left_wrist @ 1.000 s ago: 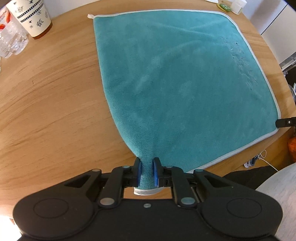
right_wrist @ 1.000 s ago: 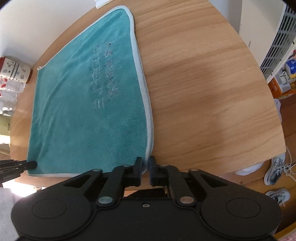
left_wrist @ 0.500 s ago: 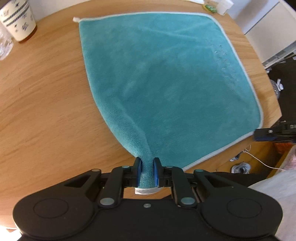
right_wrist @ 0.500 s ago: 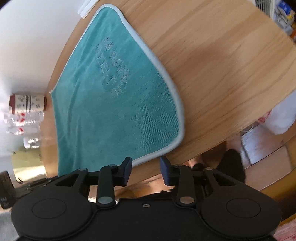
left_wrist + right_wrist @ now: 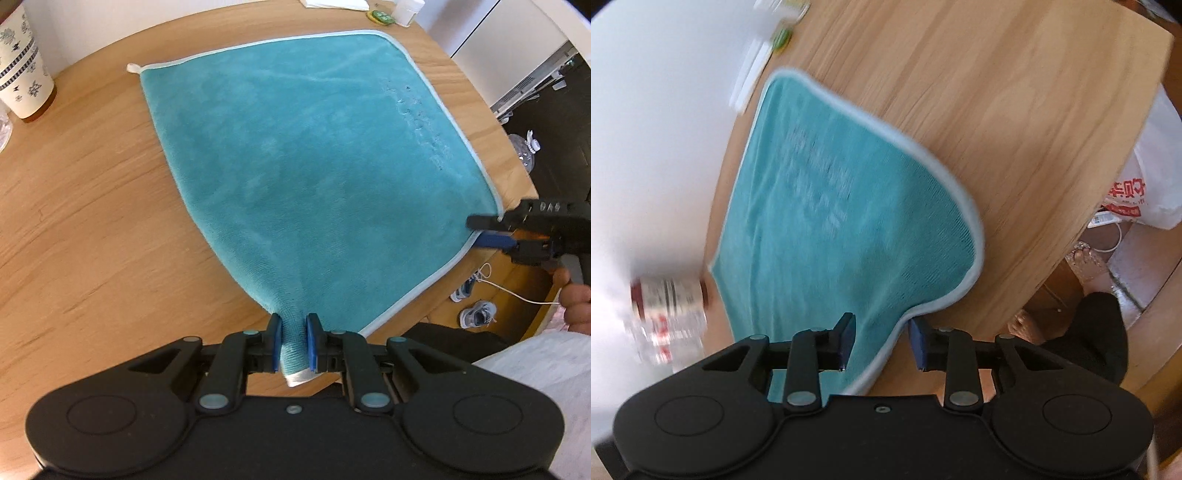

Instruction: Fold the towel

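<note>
The towel (image 5: 314,177) lies flat on the desk (image 5: 92,221). The left gripper (image 5: 292,341) has its jaws clamped on one near corner; the right gripper (image 5: 882,345) has its jaws apart, straddling the other corner's edge.

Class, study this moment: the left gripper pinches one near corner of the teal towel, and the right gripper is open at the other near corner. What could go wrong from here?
1. The right gripper is open around the towel edge; lifting now would raise one corner only and skew the fold.
2. The left gripper holds bunched cloth, which may slip out.
</note>
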The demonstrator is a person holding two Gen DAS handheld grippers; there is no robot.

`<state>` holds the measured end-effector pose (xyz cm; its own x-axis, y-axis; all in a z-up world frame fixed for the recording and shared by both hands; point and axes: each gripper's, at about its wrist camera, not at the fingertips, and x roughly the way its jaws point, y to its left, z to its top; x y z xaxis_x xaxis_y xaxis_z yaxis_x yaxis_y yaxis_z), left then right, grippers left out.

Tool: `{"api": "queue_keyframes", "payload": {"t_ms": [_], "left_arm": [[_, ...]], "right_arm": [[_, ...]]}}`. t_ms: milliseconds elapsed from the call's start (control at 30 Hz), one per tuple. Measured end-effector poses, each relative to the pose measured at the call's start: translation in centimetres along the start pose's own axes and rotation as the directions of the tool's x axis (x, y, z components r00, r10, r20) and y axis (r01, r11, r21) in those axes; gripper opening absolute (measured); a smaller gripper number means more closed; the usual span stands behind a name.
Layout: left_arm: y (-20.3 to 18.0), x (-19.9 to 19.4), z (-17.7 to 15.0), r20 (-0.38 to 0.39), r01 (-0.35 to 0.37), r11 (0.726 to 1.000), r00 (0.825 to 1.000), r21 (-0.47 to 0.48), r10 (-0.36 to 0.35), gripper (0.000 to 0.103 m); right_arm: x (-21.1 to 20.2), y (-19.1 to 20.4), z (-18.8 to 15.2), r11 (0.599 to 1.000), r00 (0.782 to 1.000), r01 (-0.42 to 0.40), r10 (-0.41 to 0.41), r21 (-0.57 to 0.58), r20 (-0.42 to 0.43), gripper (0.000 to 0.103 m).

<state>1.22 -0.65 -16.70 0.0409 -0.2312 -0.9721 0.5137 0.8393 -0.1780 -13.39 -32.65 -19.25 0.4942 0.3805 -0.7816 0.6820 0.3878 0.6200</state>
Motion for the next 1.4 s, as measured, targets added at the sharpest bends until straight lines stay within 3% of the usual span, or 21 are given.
{"api": "queue_keyframes", "payload": {"t_ms": [67, 133, 300, 367, 467, 533, 667, 867, 1200, 1400], "left_arm": [[0.1, 0.0, -0.1, 0.0, -0.01, 1.0, 1.0, 0.011, 0.01, 0.012], [0.3, 0.2, -0.2, -0.003, -0.012, 1.0, 1.0, 0.008, 0.012, 0.012], [1.0, 0.8, -0.4, -0.002, -0.041, 0.999, 0.999, 0.005, 0.041, 0.012], [1.4, 1.2, -0.4, -0.009, -0.035, 0.999, 0.999, -0.004, 0.035, 0.011], [1.8, 1.9, -0.4, -0.015, -0.035, 0.999, 0.999, -0.011, 0.035, 0.011], [2.0, 2.3, -0.4, -0.023, -0.025, 0.999, 0.999, -0.028, 0.025, 0.011], [2.1, 2.9, -0.5, -0.043, -0.007, 0.999, 0.999, -0.039, 0.005, 0.012], [0.5, 4.0, -0.8, -0.051, 0.039, 0.998, 0.998, -0.044, -0.041, 0.034], [-3.2, 3.1, 1.2, 0.069, 0.105, 0.994, 0.992, 0.032, -0.107, 0.049], [-6.1, 3.4, 3.8, 0.121, 0.131, 0.986, 0.982, 0.103, -0.143, 0.049]], "right_arm": [[-0.5, -0.1, 0.2, 1.0, 0.999, 0.015, -0.015, -0.001, 0.029, 0.03], [-0.8, -0.4, 0.4, 0.999, 0.998, 0.032, -0.033, 0.018, 0.055, 0.017], [-0.9, -0.5, 0.7, 0.999, 0.996, 0.036, -0.039, 0.037, 0.078, 0.016], [-1.0, -0.3, 0.8, 0.999, 0.996, 0.051, -0.052, 0.017, 0.075, 0.021], [-1.4, 0.1, 0.9, 0.996, 0.991, 0.093, -0.092, -0.012, 0.1, 0.011], [-1.2, 1.2, 0.8, 0.987, 0.986, 0.139, -0.131, -0.074, 0.104, 0.01], [-1.1, 2.2, 1.6, 0.984, 0.988, 0.147, -0.141, -0.1, 0.07, 0.01], [-1.5, 3.3, 2.7, 0.974, 0.986, 0.168, -0.167, -0.15, 0.022, 0.01], [0.4, 8.3, 6.3, 0.968, 0.991, 0.113, -0.127, -0.225, -0.045, 0.01], [3.0, 11.4, 8.7, 0.959, 0.988, 0.111, -0.134, -0.262, -0.072, 0.01]]}}
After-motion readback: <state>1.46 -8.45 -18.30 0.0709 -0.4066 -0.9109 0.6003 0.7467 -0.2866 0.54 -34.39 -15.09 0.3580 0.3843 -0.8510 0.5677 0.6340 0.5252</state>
